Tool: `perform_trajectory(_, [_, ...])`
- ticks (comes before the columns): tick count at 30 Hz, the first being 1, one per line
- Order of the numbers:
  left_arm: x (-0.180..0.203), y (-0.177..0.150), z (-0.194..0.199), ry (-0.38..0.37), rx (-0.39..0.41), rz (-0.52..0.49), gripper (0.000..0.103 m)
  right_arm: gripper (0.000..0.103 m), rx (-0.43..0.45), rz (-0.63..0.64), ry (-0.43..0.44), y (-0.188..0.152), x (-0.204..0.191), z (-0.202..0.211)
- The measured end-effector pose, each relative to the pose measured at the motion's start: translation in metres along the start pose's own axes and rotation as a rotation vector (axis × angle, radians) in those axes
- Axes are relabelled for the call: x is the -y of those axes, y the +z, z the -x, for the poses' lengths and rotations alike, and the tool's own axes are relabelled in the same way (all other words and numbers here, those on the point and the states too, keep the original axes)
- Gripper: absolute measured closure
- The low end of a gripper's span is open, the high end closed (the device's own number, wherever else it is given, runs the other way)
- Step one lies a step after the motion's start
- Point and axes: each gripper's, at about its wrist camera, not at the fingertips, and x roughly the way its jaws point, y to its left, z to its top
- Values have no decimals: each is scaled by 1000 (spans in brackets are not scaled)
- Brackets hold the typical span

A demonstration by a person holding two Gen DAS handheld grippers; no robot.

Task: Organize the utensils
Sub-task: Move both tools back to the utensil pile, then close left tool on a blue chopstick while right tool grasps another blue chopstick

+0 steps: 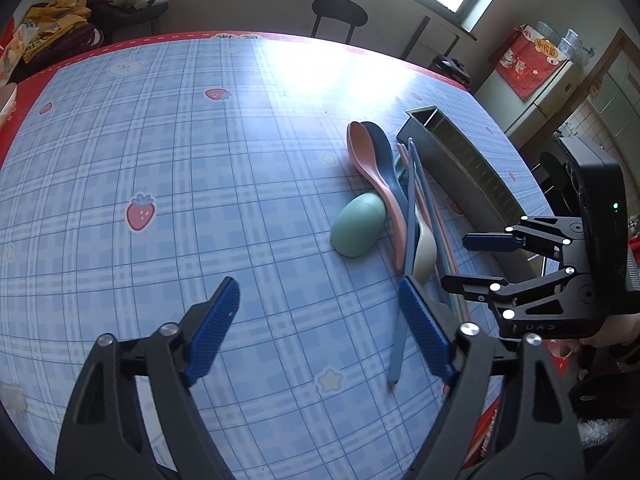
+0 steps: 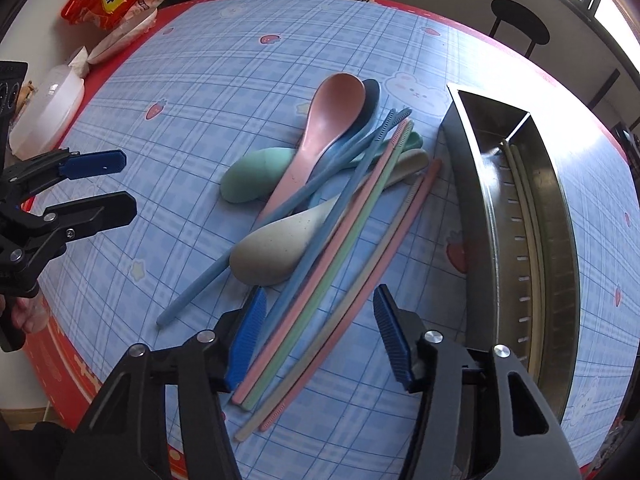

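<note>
Risk of pinching several chopsticks [image 2: 320,300] at once, or scattering the crossed spoons [image 2: 276,248] just ahead, with right gripper [image 2: 320,336] parted and empty astride the bundle, metal holder [image 2: 480,216] to its right.

You have a long brushed-steel trough [image 2: 516,216] with a dull satin sheen beside matt, faintly speckled plastic utensils: the pink plastic spoon [image 2: 320,136], the beige plastic spoon [image 2: 280,248] and the thin pastel plastic chopsticks [image 2: 320,292]. The table wears a smooth, glossy blue plaid plastic cloth [image 1: 200,160] that glares under the window. Your jaws carry ribbed blue rubbery pads [image 2: 248,336] on matt black plastic arms.
</note>
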Motion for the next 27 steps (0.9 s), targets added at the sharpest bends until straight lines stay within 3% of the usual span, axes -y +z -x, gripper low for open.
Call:
perform_trajectory(4, [3,-5,-3,-35,-10,-4,43,56,-1,-2,6,4,-3,-4])
perform_trajectory(8, [18,-7,-12,-85,-41,-44,55,68,-19,-12,11,5,-1,-9])
perform_trajectory(12, [34,-6,-26,-134,-80,-73,56,82,-16,-40,32,2,4,-8])
perform_trajectory(16, [44,-8,-40,-168,-111,-74,58,84,-10,-81,75,-3,11,-7])
perform_trajectory(27, [53,-5,-63,-146,-158,-87,71,97,11,-172,159,-13,30,-3])
